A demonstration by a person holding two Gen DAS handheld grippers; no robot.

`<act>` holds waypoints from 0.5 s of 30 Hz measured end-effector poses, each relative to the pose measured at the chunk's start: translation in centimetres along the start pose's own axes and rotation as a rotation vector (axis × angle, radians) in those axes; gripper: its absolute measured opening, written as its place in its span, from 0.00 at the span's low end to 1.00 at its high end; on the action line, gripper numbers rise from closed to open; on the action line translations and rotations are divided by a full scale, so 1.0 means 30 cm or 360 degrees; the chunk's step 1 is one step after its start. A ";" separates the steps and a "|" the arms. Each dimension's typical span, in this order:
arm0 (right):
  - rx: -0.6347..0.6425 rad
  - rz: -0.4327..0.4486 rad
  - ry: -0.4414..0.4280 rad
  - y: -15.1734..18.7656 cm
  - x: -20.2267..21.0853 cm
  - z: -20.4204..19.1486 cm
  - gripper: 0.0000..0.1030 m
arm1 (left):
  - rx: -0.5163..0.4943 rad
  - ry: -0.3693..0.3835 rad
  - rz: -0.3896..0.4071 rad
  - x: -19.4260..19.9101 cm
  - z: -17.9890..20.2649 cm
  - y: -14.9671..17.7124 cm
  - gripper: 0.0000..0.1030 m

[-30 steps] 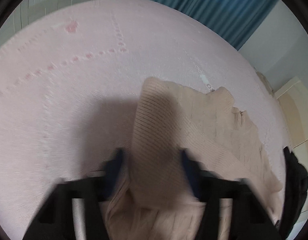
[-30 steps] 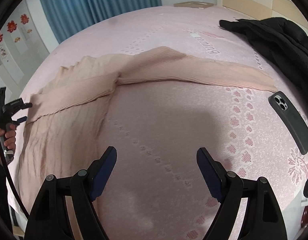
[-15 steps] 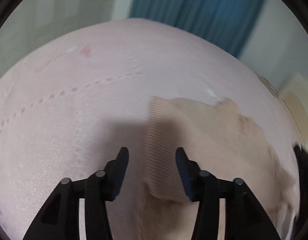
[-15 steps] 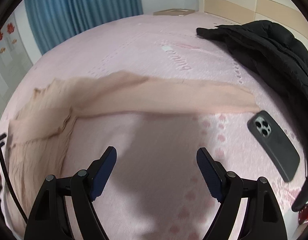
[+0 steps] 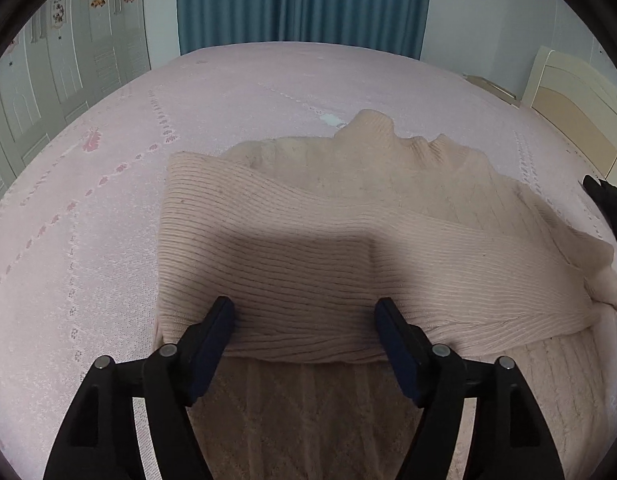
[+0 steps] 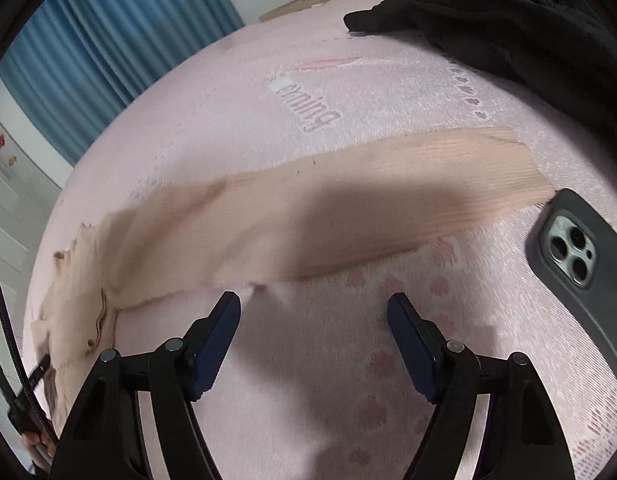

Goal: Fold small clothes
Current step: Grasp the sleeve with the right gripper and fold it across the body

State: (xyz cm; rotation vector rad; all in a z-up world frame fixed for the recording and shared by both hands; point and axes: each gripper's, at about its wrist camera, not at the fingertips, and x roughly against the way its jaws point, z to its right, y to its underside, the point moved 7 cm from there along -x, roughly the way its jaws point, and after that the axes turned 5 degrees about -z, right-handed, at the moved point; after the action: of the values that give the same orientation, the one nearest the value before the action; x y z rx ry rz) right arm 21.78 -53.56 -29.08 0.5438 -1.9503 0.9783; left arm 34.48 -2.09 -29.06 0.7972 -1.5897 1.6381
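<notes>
L sleeve [image 5: 308,264] was laid across sweater [image 5: 388,176]; L claw [image 5: 304,320] just spread, nothing clamped. R claw [image 6: 314,316] apart, empty; R sleeve [image 6: 348,200] at 12 o'clock to be gripped next.

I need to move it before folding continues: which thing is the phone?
On the pink bedspread, follow the beige sweater's outstretched sleeve to its cuff. The phone lies just beyond it: a flat dark slab with camera lenses, unlike the rumpled black jacket farther back.
</notes>
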 end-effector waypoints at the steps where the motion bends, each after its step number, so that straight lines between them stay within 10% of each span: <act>1: -0.0015 0.0012 -0.0010 -0.004 -0.003 0.002 0.74 | -0.0006 -0.0002 0.0002 -0.002 0.003 0.003 0.71; 11: -0.0184 0.0149 0.0017 -0.162 -0.043 0.049 0.64 | -0.0015 0.0009 0.0003 -0.010 -0.004 -0.002 0.74; 15: -0.0195 0.0201 0.0132 -0.234 -0.035 0.096 0.11 | -0.0021 0.0041 0.0001 0.020 -0.016 0.002 0.74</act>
State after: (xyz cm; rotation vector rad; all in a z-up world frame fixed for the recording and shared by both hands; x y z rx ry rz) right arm 25.67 -60.06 -27.91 0.3092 -1.9736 0.9367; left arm 34.12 -1.56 -28.61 0.7658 -1.5816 1.6305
